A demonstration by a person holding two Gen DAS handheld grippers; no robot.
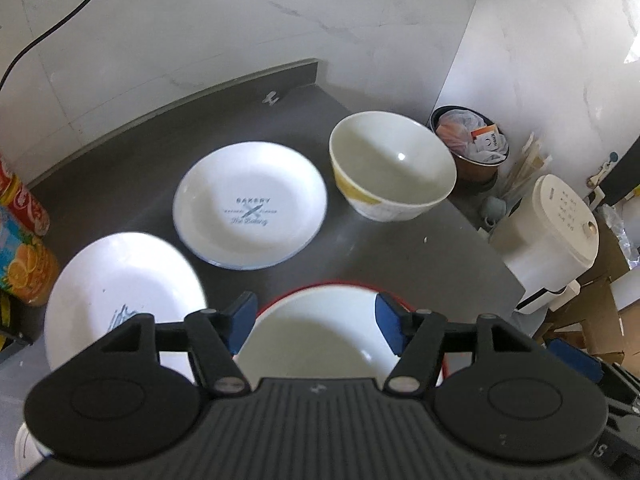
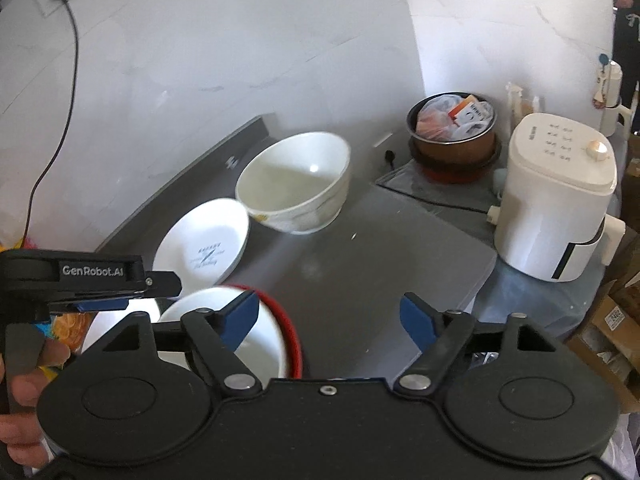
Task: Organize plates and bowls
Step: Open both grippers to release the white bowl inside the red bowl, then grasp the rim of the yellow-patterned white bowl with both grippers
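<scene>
My left gripper (image 1: 316, 322) hangs spread above the red-rimmed bowl (image 1: 320, 332); printed plate (image 1: 251, 205) beyond.

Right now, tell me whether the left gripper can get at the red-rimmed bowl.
Probably yes. The left gripper is open, its blue pads straddling the red-rimmed bowl just ahead, with nothing between them. The plain plate beside it lies clear.

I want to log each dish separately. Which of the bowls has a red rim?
The shallow red-rimmed bowl sitting between the open fingers of the left gripper. The taller bowl farther back has a yellow pattern on its side and no red.
</scene>
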